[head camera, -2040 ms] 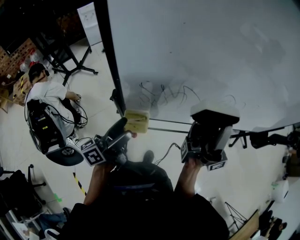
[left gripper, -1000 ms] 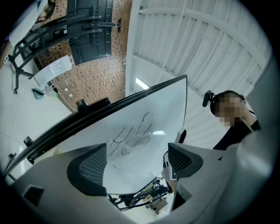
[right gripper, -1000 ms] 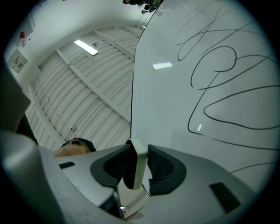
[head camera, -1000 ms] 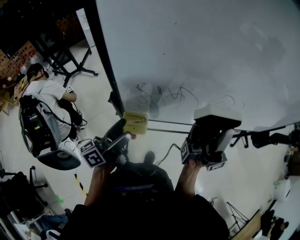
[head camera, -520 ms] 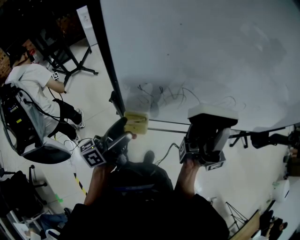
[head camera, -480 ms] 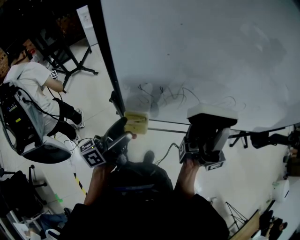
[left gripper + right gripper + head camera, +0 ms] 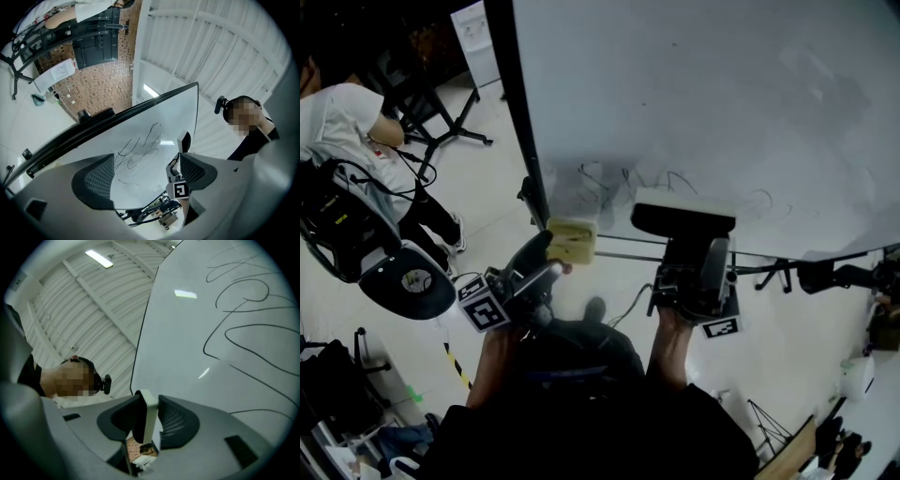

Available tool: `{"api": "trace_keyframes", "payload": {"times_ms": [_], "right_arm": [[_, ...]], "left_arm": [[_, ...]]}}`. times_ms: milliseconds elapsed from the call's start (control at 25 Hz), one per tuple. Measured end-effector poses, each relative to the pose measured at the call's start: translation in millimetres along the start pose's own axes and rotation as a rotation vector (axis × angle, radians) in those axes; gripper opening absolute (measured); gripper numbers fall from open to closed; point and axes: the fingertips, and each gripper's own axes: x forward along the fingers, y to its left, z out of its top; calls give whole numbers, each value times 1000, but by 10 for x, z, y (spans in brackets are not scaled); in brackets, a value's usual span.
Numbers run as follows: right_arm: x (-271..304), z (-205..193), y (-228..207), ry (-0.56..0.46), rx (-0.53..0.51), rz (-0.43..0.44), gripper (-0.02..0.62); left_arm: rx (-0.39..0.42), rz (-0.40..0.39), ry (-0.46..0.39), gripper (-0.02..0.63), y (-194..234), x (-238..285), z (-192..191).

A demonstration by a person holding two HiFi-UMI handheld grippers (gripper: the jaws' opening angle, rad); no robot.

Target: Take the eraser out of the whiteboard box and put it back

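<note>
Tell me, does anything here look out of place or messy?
Nothing is spilled or broken. The eraser is outside the yellowish box, clamped between the fingers of the right gripper near the whiteboard, which carries loose black scribbles.

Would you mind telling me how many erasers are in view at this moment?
1. The eraser is clamped in the jaws of the right gripper, near the scribbles on the whiteboard. The whiteboard box does not show its inside, so another may be hidden.

Dim, fisheye-warped frames, vignetted edges
</note>
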Motion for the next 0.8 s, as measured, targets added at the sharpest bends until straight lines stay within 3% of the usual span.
{"api": "trace_keyframes", "payload": {"times_ms": [280, 600, 800], "right_arm": [[95, -321, -71, 155, -124, -71, 146], [54, -575, -99, 204, 68, -4, 146], [-17, -778, -205, 253, 119, -37, 146]], "left_arm": [[-3, -1, -4, 430, 15, -28, 33], [-11, 4, -1, 430, 55, -31, 26], [-14, 6, -3, 430, 79, -48, 36]]}}
